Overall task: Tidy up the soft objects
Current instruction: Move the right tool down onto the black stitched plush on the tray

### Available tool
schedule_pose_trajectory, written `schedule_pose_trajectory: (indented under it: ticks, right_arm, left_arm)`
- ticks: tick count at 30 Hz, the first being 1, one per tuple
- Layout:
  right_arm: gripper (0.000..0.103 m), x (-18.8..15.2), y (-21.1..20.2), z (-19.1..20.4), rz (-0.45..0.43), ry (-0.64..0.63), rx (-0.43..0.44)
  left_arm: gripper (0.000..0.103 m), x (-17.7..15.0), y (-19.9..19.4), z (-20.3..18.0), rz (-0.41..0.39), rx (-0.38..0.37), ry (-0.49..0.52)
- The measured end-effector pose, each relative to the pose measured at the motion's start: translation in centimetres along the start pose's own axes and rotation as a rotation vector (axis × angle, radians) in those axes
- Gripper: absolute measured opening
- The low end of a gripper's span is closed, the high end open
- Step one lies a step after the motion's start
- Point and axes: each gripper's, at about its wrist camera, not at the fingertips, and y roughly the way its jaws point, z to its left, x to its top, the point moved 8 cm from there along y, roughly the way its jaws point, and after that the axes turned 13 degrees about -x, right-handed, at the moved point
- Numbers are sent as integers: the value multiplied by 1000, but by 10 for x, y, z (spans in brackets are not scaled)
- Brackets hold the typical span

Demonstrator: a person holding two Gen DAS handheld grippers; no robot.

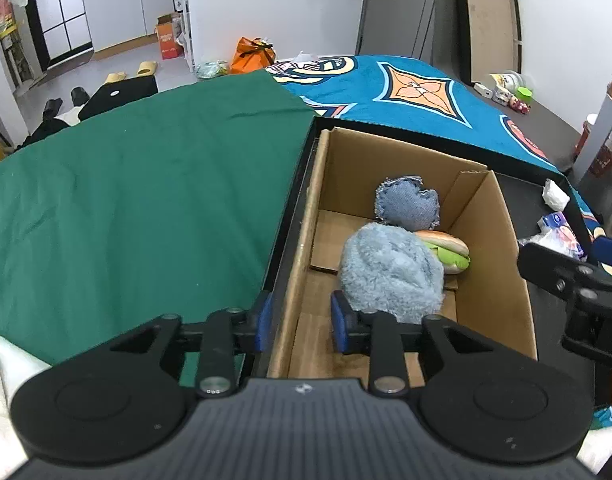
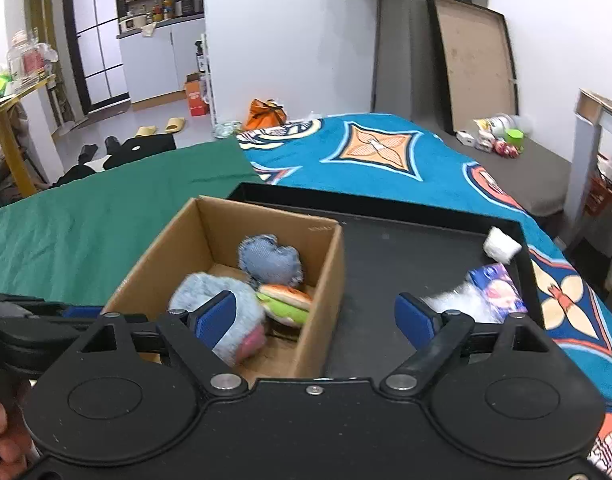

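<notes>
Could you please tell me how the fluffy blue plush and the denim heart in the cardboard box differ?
The fluffy blue plush has a shaggy pale-blue pile; the denim heart is flat-woven blue denim with frayed edges. The plush is rounded and clearly bulkier, while the heart is smaller and heart-shaped. The plush lies at the box's near end; the heart leans against the far wall. Both are soft, bluish, and inside the cardboard box.
</notes>
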Motion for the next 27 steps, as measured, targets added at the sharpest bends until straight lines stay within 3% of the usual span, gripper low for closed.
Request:
schedule_pose_trajectory:
  ticks: [9,27]
  right_arm:
    - [89,-18,2,-29,32,58,-25]
    - [86,-66,28,-66,128,140,-20]
  left_arm:
    - [51,-2,-2,-14,-9,27,79]
    - [67,-5,8,-25,15,103,168]
